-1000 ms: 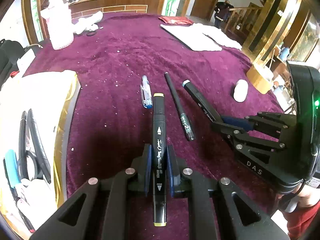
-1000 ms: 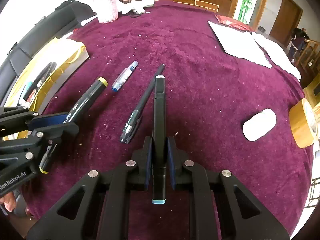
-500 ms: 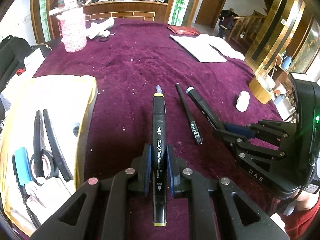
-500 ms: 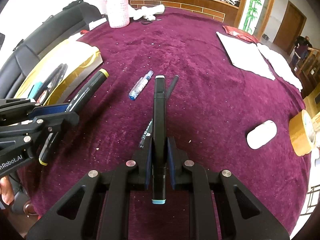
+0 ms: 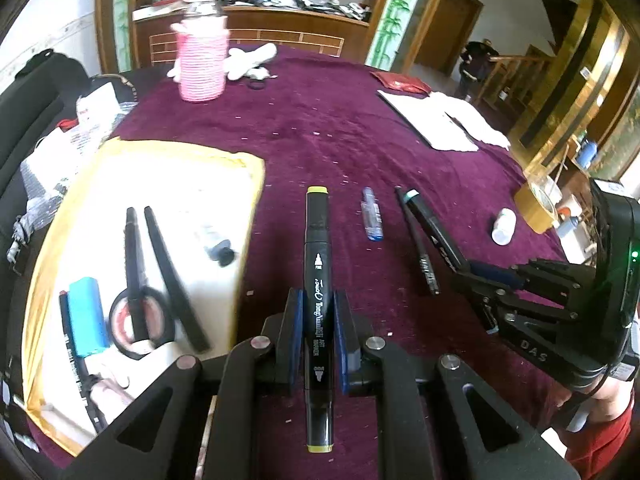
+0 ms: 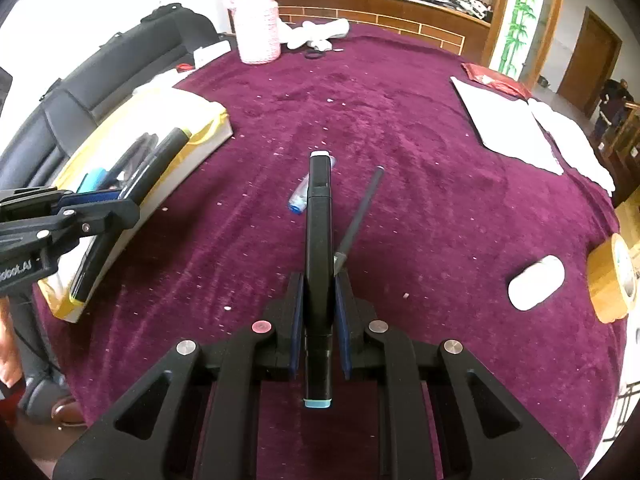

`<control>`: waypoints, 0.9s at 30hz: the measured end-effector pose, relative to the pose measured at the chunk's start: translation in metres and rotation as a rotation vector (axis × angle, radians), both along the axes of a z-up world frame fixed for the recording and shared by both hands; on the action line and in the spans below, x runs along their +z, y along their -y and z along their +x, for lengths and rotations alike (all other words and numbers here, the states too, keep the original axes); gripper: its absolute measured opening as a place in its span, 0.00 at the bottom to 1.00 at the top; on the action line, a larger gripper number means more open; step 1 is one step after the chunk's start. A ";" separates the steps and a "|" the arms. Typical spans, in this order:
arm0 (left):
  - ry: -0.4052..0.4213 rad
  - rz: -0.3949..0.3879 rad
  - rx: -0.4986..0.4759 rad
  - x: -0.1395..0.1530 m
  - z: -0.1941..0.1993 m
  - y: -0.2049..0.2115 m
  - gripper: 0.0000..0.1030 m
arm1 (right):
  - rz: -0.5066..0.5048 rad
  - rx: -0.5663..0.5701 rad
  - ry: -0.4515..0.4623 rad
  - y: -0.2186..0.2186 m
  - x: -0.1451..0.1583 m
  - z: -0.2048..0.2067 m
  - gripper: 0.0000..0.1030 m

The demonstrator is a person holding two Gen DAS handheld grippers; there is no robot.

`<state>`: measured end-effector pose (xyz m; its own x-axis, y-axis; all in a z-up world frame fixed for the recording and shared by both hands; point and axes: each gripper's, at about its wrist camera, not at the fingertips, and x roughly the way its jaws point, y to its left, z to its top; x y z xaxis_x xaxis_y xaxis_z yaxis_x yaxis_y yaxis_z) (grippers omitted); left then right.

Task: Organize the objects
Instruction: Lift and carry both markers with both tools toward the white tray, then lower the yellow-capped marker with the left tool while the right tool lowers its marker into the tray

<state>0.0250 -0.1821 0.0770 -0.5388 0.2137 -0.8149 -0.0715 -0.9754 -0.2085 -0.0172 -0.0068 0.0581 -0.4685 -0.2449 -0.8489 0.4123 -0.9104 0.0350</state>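
- I have the yellow marker point(image 5: 318, 292) clamped in my left gripper point(image 5: 318, 334), pads pressed on its barrel near the middle; its long axis runs straight ahead along the fingers, one yellow cap forward, the other back toward me.
- My right gripper point(image 6: 319, 322) is closed on the teal marker point(image 6: 319, 248), also lengthwise along the fingers, its pale cap pointing away and its teal end sticking out behind the pads.
- Both grippers tilt steeply down at the cloth point(image 6: 400, 128), markers off the surface.
- From the right view, my left gripper point(image 6: 76, 216) hangs at the tray point(image 5: 248, 184) edge, its marker's front end over the tray.
- On the cloth between the two lie a blue pen point(image 5: 372, 218) and a thin black pen point(image 6: 362, 206), apart from each other.
- The tray holds scissors point(image 5: 140, 276) and a blue block point(image 5: 86, 322).
- Far right: a white bottle point(image 6: 536, 286) lying down, just beside a tape roll point(image 6: 612, 278).
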 end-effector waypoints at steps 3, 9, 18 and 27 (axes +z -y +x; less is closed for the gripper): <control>-0.003 0.000 0.036 0.003 0.004 0.018 0.13 | -0.044 0.024 0.022 0.005 0.003 -0.001 0.14; 0.009 0.011 0.119 0.004 0.006 0.058 0.13 | -0.090 0.071 0.036 0.020 0.010 0.001 0.14; 0.020 -0.004 0.227 0.005 0.013 0.111 0.13 | -0.114 0.131 0.050 0.049 0.011 -0.001 0.14; 0.070 -0.005 0.288 -0.016 0.017 0.144 0.13 | -0.122 0.184 0.067 0.074 0.009 0.000 0.14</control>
<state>0.0421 -0.3263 0.0609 -0.5187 0.0560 -0.8531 0.2224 -0.9546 -0.1979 -0.0174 -0.0806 0.0674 -0.3505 -0.4236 -0.8353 0.5637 -0.8076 0.1731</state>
